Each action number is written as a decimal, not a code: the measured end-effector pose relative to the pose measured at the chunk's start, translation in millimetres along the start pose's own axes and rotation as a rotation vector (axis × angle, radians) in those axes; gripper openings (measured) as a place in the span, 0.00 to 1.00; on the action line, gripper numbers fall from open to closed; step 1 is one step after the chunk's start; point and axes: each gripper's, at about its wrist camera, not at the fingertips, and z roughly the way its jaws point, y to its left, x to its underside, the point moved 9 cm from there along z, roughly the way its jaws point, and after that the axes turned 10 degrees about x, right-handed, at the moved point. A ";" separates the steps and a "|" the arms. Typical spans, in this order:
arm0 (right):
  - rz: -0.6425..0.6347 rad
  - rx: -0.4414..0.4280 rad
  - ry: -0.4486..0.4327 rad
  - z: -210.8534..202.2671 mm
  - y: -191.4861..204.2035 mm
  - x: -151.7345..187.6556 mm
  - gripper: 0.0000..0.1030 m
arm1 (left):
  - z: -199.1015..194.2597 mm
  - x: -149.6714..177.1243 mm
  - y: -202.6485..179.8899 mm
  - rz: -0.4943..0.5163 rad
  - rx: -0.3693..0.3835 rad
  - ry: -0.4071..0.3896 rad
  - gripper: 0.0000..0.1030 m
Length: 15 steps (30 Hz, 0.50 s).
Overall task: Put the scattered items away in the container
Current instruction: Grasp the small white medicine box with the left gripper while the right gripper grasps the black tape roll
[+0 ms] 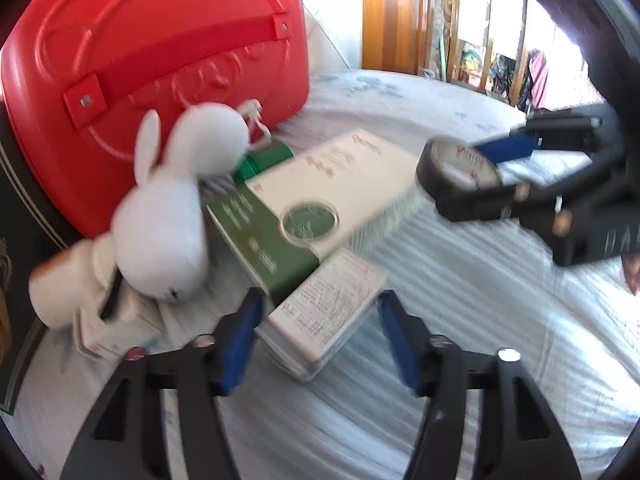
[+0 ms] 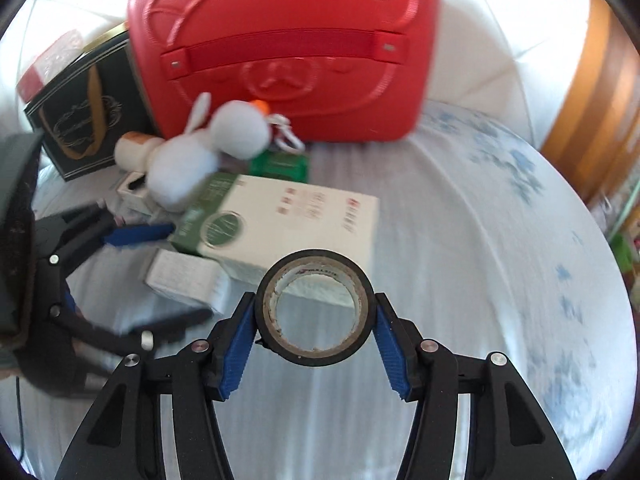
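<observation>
A red bear-embossed case (image 1: pixel 160 60) stands closed on the bed, also in the right wrist view (image 2: pixel 288 48). In front of it lie a white plush rabbit (image 1: pixel 168 216), a white and green box (image 1: pixel 312 208), a small white printed box (image 1: pixel 332 312), a green tin (image 1: pixel 268 160) and a white bottle (image 1: pixel 64 288). My left gripper (image 1: pixel 316 340) is open around the near end of the small printed box. My right gripper (image 2: pixel 316 328) is shut on a black tape roll (image 2: pixel 316 308), held above the bed; it shows at right in the left wrist view (image 1: pixel 460 172).
A dark gift bag (image 2: pixel 84 120) with gold handles stands left of the case. A small white carton (image 1: pixel 112 328) lies by the bottle. Pale striped bedding (image 1: pixel 480 340) spreads to the right. A wooden door frame (image 1: pixel 396 12) stands behind the bed.
</observation>
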 end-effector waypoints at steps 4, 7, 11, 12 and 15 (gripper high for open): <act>0.006 -0.009 0.000 -5.5 -5.6 4.3 0.54 | -4.0 7.9 -12.4 -0.003 0.014 0.004 0.29; 0.017 -0.021 0.008 -8.1 -6.0 6.3 0.54 | -7.0 11.0 -19.5 -0.015 0.022 0.009 0.28; 0.013 -0.020 0.015 -12.2 -2.2 9.6 0.54 | -13.8 11.5 -20.6 -0.065 0.016 -0.009 0.28; 0.008 -0.018 0.015 -14.8 -1.3 10.9 0.54 | -16.2 12.2 -20.7 -0.078 0.011 -0.016 0.28; 0.003 -0.016 0.016 -24.2 -0.3 16.7 0.54 | -27.6 18.8 -25.0 -0.109 -0.013 -0.018 0.28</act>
